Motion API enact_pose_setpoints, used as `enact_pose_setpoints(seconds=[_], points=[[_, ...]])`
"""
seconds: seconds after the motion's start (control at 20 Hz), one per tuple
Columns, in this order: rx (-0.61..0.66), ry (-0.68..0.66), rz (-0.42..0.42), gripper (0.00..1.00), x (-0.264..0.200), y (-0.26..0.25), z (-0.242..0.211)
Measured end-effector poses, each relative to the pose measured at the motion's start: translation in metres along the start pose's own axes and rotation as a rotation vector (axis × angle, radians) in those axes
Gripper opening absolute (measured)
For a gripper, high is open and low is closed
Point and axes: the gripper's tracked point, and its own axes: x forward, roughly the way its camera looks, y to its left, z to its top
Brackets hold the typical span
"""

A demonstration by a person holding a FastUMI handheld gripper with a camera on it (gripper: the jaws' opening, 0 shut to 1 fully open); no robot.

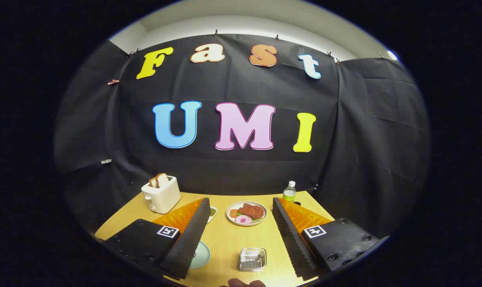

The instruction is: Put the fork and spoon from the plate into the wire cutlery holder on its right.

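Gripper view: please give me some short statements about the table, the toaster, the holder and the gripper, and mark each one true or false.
1. The gripper is open, with nothing between its fingers. True.
2. The wire holder stands on the table between the fingers. True.
3. The toaster is empty. False: bread slices stick out of its top.
4. The bottle lies on its side. False: it stands upright at the far edge of the table.
5. The plate of food is beyond the holder. True.
6. The gripper is shut on the holder. False: both fingers are apart from it.
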Motion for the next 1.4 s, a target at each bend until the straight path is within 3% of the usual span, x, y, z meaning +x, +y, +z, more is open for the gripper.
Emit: enact_pose_setpoints(seconds=[0.3,0.8,1.4], points=[[0.012,0.014,0.086,0.97,0.001,-0.011,-0.002],[0.040,-0.002,0.064,0.97,0.003,-0.037,0.008],[0.033,0.022,0.085,0.97,0.002,-0.015,-0.006]])
